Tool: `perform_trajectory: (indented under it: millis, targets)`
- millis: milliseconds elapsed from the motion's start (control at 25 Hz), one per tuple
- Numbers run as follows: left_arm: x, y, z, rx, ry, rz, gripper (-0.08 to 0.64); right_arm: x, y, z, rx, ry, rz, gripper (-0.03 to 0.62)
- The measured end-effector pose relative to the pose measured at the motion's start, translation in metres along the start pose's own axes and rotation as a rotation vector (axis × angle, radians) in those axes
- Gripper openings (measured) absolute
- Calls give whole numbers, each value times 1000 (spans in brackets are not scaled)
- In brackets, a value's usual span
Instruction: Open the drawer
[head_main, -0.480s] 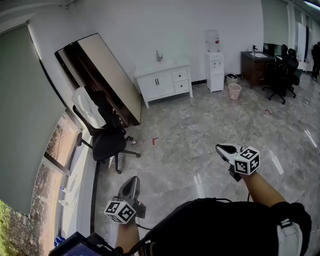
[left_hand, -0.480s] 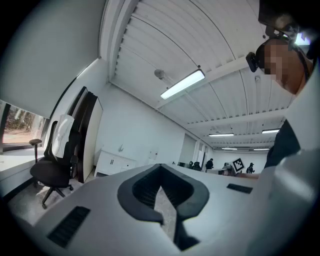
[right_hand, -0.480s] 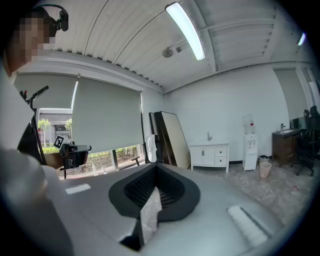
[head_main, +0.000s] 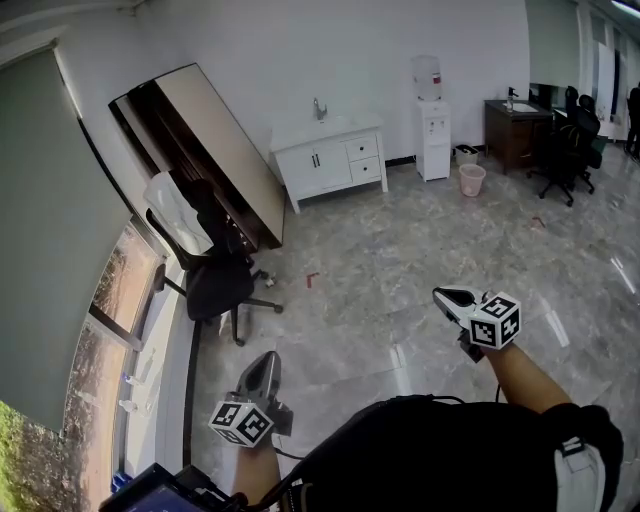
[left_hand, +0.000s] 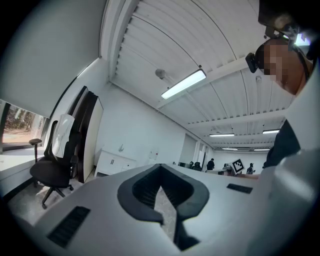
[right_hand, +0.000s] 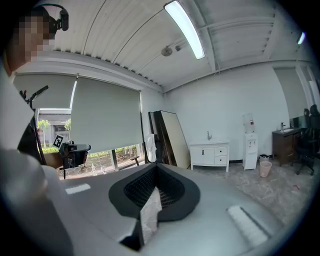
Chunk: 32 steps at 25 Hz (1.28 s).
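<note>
Ahead of the right gripper's (head_main: 441, 294) fingers the floor (head_main: 400, 250) lies bare all the way to the cabinet (head_main: 330, 158) at the far wall, a wide lane with nothing standing in it. To the right of that lane, well beyond the fingers, stand a dispenser (head_main: 433, 130), a bin (head_main: 471, 180), a desk (head_main: 512, 132) and desk chairs (head_main: 565, 150). Ahead and to the left of the left gripper's (head_main: 268, 358) fingers a chair (head_main: 215, 285) blocks the way, with a leaning board (head_main: 215, 145) behind it. Further left of those fingers the window wall (head_main: 125, 300) closes the side. Between the two grippers the floor is open.
</note>
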<state>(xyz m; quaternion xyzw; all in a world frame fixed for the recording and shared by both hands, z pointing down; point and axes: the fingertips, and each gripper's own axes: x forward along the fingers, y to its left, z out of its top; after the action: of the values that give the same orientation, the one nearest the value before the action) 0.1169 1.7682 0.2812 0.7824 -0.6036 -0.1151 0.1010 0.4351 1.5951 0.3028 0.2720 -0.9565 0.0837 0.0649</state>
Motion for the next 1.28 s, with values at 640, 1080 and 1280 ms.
perform_trajectory:
  millis: [640,1080,1280]
  targets:
    - [0,30,3,-15,-7,-5,-9,31,4,1,28,-5,-3,-2]
    - [-33,87,27,-23,0,-11,-9,78,51,10,37,-16,-10,-2]
    - [-57,121,35,-27,10,-7,-9,100,81,12,36,-23,-18,-2]
